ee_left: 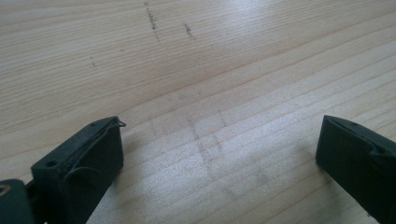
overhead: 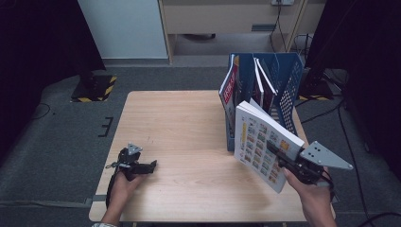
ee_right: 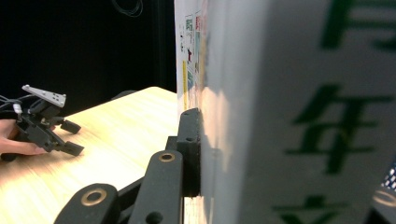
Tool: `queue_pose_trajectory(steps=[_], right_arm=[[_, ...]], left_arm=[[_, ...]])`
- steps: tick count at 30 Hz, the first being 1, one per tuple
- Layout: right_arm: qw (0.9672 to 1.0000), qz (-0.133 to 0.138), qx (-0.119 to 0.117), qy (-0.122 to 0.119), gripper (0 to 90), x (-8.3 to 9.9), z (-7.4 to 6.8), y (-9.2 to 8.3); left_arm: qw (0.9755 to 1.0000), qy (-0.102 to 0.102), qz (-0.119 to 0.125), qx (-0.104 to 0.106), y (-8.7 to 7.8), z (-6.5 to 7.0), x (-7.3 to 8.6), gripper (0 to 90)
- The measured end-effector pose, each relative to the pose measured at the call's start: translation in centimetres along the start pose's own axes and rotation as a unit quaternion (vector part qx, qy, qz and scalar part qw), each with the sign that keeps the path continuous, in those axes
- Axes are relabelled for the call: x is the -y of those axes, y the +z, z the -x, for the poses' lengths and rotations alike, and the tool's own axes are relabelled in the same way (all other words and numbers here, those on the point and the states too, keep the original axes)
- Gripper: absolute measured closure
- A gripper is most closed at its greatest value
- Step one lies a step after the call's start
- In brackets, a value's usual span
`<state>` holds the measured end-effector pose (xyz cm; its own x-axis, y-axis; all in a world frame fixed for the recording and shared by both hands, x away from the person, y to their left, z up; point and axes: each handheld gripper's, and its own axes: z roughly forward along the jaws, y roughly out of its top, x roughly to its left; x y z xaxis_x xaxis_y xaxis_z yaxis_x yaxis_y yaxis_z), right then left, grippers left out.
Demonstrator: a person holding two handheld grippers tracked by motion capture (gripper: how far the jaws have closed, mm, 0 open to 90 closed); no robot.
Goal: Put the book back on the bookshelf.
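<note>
**Book held, rack just beyond**

Clamped in right gripper (overhead: 280, 154): thick white book with colourful picture cover (overhead: 262, 142), tilted above pale wooden counter (overhead: 179, 127), long axis aimed far-left. Blue plastic file rack (overhead: 283, 85) immediately behind. Left gripper (overhead: 144, 167) resting wide, empty.

A pale wooden table (overhead: 189, 123) stands on a grey carpeted floor (overhead: 61, 137). At its far right edge sits a blue file rack (overhead: 288, 90) with upright magazines (overhead: 230, 87) in its slots. On the near left part rests the left gripper (overhead: 142, 166), jaws spread, with faint dark scuff marks (ee_left: 187, 30) on the wood ahead of it.
</note>
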<state>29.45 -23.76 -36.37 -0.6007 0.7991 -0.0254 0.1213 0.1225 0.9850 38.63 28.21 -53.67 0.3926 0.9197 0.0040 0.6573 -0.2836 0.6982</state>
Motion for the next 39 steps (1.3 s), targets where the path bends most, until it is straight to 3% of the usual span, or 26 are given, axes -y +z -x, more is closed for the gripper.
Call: queue_pose_trajectory(steps=[22,39], right_arm=[[0.9992,-0.006,0.036,0.019,74.0,0.6,1.6,-2.7],[0.9985,0.003,0.052,0.019,73.9,-2.0,2.1,-4.4]], left_arm=[[1.0000,0.001,0.000,0.002,0.0,0.0,0.0,0.0],[1.0000,0.002,0.000,0.002,0.0,0.0,0.0,0.0]])
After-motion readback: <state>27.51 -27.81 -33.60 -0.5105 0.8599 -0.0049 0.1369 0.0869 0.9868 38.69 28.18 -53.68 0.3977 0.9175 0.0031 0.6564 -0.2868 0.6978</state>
